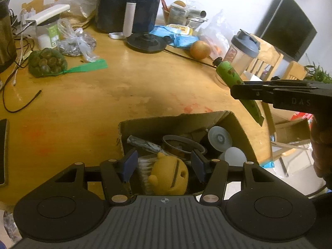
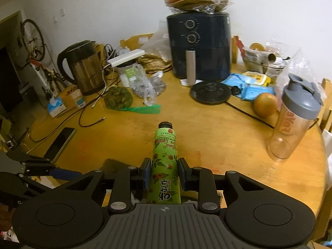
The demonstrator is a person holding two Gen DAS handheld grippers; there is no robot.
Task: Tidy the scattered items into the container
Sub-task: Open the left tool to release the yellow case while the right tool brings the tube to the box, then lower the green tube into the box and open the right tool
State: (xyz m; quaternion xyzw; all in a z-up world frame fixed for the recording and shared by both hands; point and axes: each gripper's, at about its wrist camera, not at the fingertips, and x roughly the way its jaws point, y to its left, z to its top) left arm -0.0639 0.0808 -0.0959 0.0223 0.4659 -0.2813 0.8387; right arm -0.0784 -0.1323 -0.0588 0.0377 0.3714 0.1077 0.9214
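The right gripper (image 2: 162, 173) has its jaws closed on a green tube (image 2: 164, 161) of hand cream, pressing its sides about midway along its length. The tube's long axis runs straight ahead along the fingers: its black cap points away from the hand, toward the middle of the wooden surface (image 2: 207, 137), and its flat crimped end points back toward the gripper body. In the left wrist view the same tube (image 1: 230, 71) is held in the air, tilted, cap up and away, crimped end down, above the right edge of the cardboard box (image 1: 234, 128).

The left gripper (image 1: 164, 165) hangs over the box with its jaws partly open and nothing pressed between the pads. Below them, inside the box, lie a yellow toy (image 1: 169, 175), a white brush (image 1: 145, 167), a round tin (image 1: 182, 145) and some pale round things.

A shaker bottle (image 2: 294, 120) stands upright near the surface's right edge.
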